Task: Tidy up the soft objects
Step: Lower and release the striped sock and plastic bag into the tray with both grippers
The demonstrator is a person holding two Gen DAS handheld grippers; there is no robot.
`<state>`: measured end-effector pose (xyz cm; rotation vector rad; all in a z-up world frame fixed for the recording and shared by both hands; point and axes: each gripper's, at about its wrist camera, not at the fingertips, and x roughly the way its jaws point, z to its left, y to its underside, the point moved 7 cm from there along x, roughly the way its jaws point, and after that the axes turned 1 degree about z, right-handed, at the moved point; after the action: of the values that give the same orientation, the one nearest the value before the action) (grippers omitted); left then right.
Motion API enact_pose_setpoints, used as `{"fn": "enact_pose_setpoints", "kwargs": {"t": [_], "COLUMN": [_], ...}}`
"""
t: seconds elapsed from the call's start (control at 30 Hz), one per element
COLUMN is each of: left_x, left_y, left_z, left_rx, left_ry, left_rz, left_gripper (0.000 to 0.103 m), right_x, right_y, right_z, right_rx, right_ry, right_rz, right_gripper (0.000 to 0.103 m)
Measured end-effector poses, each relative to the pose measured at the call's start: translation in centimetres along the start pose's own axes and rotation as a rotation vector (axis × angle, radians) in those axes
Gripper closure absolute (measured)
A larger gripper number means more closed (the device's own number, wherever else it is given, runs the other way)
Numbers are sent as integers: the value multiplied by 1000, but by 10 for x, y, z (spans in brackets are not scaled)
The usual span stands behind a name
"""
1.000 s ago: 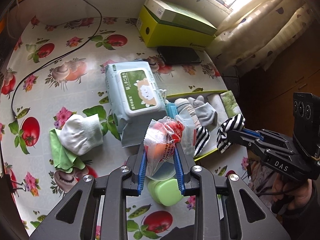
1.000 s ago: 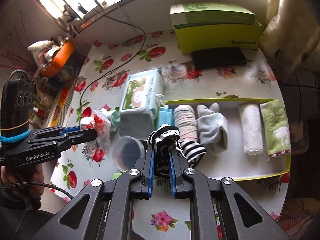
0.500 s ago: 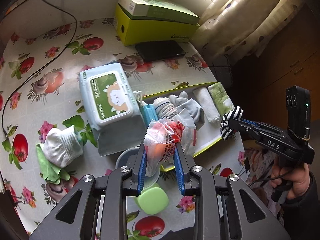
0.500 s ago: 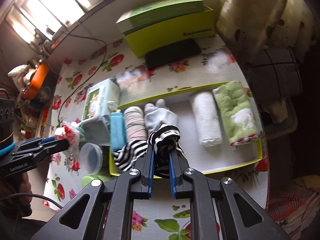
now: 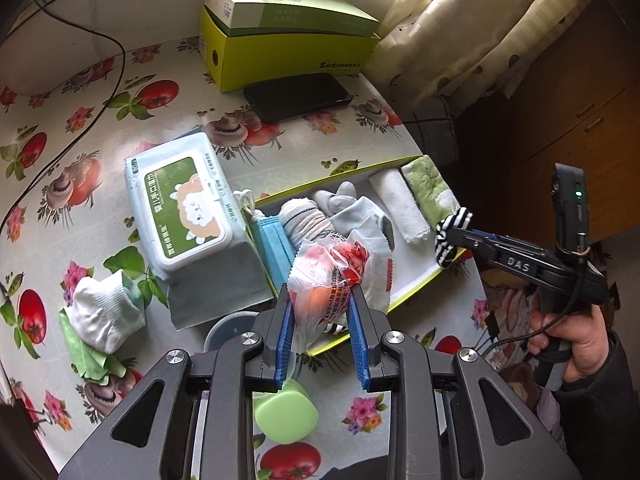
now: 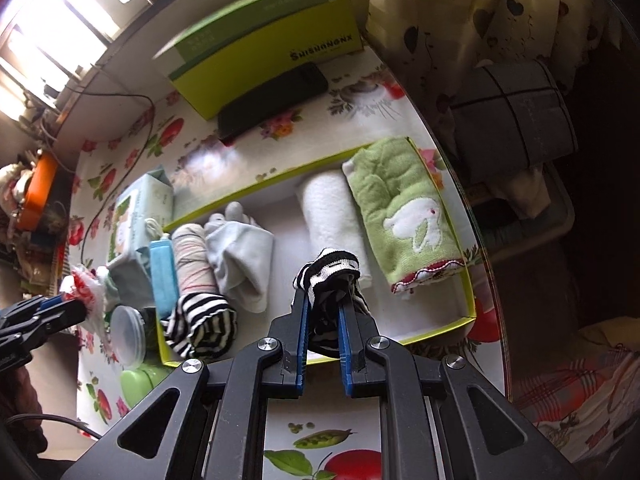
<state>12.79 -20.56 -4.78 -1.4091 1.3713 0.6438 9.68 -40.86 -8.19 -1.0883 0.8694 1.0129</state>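
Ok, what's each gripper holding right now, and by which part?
The left gripper pinches a crinkly plastic snack packet by its lower end. The right gripper clamps a black-and-white striped sock near its bunched cuff.

Flowered table (image 5: pixel 280 148) bears tray (image 6: pixel 468 276), wipes (image 5: pixel 184 208), box (image 5: pixel 288 56).

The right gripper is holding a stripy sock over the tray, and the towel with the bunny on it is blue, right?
Not quite: the bunny towel is green, as the right wrist view shows. The right gripper does hold a striped sock over the tray.

Two wrist fisheyes, both steeply downward and close over the tabletop — shared ground, the yellow-rimmed tray (image 5: pixel 404 295) (image 6: pixel 256 188).
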Motion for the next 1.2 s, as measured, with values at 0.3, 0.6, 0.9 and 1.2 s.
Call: {"fn": "enact_pose_setpoints", "kwargs": {"t": [0.3, 0.6, 0.9, 1.2], "left_x": [14, 37, 73, 107], "left_y": [-4, -11, -13, -14], "left_z": [-14, -37, -60, -73], "left_rx": [39, 106, 174, 179], "left_ry": [-1, 10, 3, -13], "left_rz": [33, 77, 141, 185], "left_gripper": [76, 76, 76, 76], "right_x": [39, 21, -2, -3], "right_y": [4, 1, 4, 10], "right_z": [-15, -10, -5, -12], "right_rx": [33, 27, 29, 58], "right_ry": [13, -27, -70, -88], "right_rz": [71, 33, -16, -17], "right_gripper": [90, 68, 66, 66]}}
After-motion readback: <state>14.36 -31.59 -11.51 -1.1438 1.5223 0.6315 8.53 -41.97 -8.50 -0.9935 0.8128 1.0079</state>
